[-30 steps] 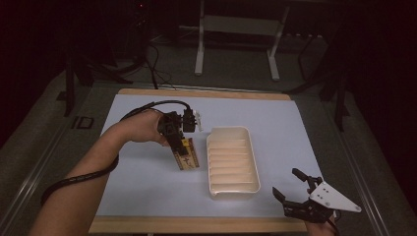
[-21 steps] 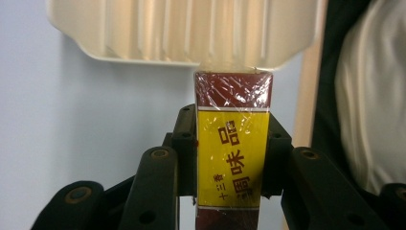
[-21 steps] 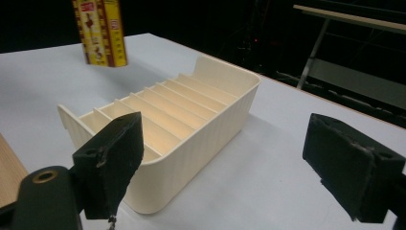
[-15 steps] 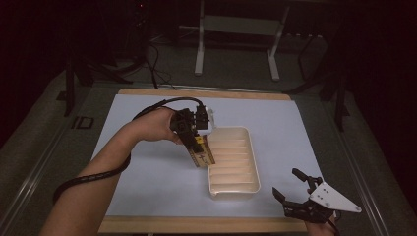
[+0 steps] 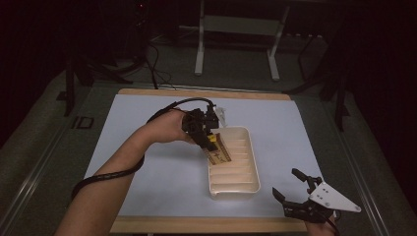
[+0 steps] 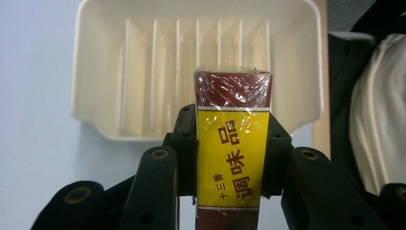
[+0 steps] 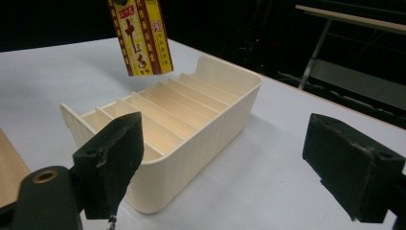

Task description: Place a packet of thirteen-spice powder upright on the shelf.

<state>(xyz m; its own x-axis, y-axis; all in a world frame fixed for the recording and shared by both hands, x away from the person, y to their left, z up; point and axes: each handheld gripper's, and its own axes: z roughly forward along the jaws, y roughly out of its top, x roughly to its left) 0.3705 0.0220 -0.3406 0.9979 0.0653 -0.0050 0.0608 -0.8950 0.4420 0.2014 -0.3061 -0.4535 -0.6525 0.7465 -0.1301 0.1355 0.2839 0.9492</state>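
Seasoning packet, clamped between my left claw's pads, has travelled from beside the slotted tray's left wall to hang over its far slots, so I judge lowering it into one comes next. My left forearm crosses the mat from the near left corner, claw tilted downward. My right claw waits wide and empty at the near right edge.

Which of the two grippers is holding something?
The left gripper, over the cream tray: it is shut on a yellow and brown packet. The right gripper near the table's front edge is open, holding nothing.
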